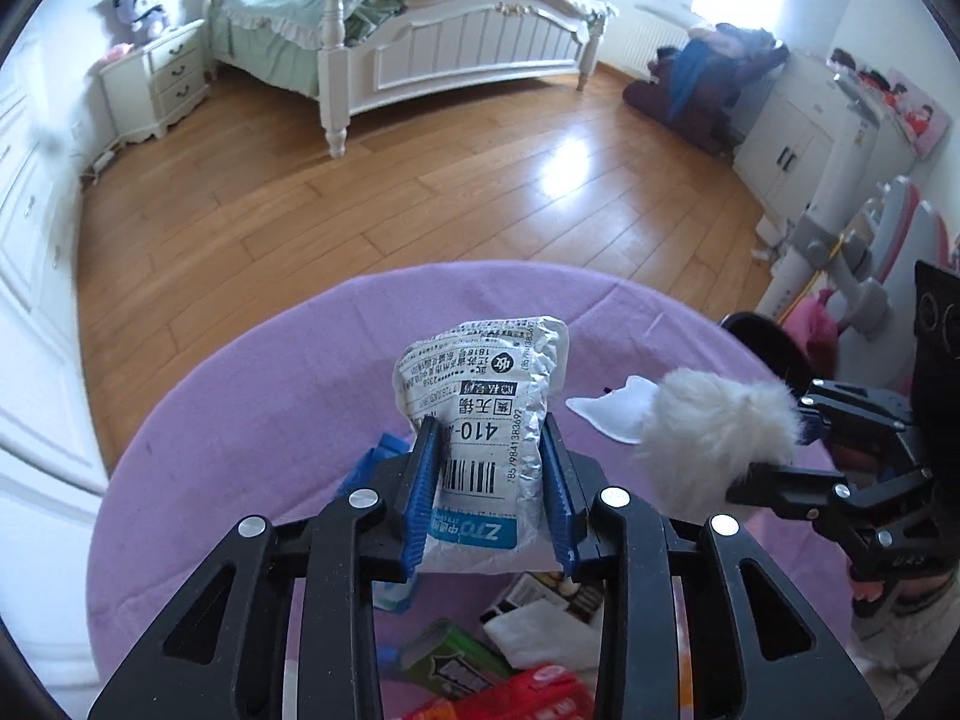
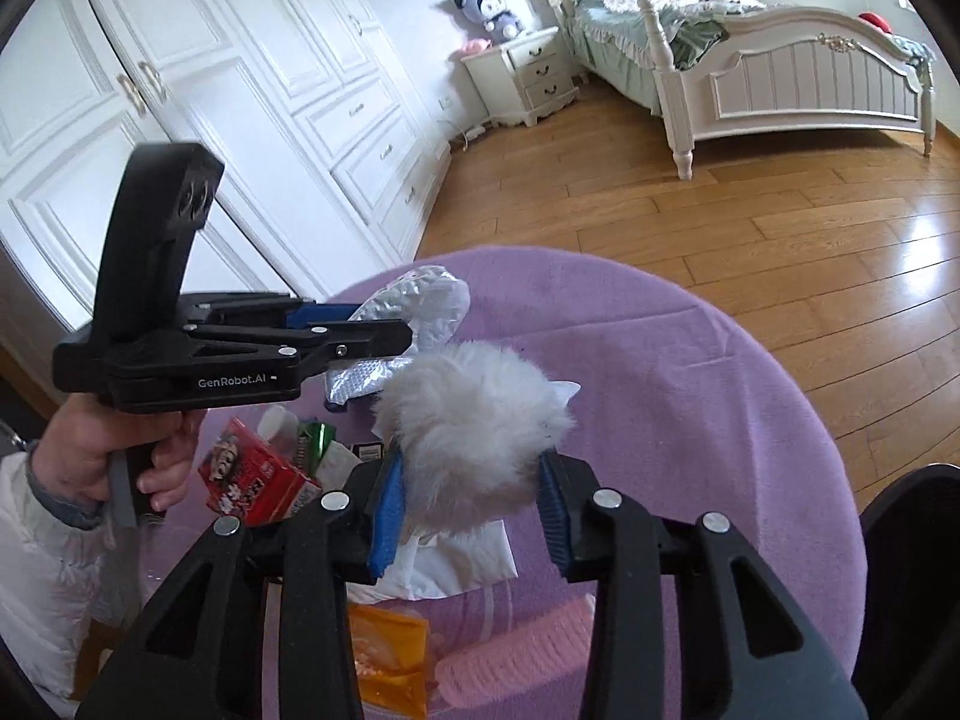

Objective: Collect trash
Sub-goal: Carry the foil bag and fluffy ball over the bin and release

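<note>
My left tongs (image 1: 489, 480) are clamped on a crumpled silver courier mailer (image 1: 480, 414), its blue pads pressing both sides just below the printed shipping label, and the bag is held above the purple-covered table (image 1: 252, 420). My right tongs (image 2: 471, 504) grip a white fluffy pom-pom (image 2: 474, 420), the fur bulging out between the blue pads; it hangs over a white paper wrapper (image 2: 456, 564) lying on the cloth. More rubbish sits on the table near me: a red printed carton (image 2: 258, 477), a green packet (image 1: 450, 660), an orange plastic bag (image 2: 384, 654) and what looks like a pink knitted piece (image 2: 522, 654), though the blur there makes me unsure. A hand (image 2: 108, 450) in a white sleeve holds the left tongs' handle.
</note>
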### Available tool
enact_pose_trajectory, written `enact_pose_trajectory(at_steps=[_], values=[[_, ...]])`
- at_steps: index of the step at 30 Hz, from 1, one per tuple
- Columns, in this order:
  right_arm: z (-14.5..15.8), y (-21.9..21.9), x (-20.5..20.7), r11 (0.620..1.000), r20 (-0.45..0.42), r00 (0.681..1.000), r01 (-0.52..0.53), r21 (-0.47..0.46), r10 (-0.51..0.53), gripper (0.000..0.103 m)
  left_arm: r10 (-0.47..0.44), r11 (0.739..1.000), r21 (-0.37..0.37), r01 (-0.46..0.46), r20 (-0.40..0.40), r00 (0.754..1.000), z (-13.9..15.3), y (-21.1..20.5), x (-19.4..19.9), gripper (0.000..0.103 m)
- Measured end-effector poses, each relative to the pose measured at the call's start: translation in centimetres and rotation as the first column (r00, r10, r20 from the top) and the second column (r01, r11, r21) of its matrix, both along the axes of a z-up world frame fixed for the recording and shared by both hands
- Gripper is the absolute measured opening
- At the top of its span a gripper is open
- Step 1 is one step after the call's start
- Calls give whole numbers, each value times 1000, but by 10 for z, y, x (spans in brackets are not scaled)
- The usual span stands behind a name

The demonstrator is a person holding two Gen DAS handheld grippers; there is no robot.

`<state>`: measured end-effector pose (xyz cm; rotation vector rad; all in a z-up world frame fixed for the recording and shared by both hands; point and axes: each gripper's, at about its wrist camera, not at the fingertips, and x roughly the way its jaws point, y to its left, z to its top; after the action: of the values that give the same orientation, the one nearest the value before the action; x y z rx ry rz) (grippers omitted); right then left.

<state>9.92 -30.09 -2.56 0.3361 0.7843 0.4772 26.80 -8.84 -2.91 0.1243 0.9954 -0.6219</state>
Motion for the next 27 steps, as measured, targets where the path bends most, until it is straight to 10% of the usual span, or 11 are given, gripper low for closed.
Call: enact_pose_trajectory(at_steps=[12, 27], values=[[50, -79, -112, 955, 268, 922, 236, 180, -278, 38, 36, 966, -256, 35, 268, 963, 101, -45, -140, 33], [0, -188, -177, 848, 164, 843, 467, 250, -513, 38, -117, 935, -291, 204, 291, 950, 67, -204, -219, 33]])
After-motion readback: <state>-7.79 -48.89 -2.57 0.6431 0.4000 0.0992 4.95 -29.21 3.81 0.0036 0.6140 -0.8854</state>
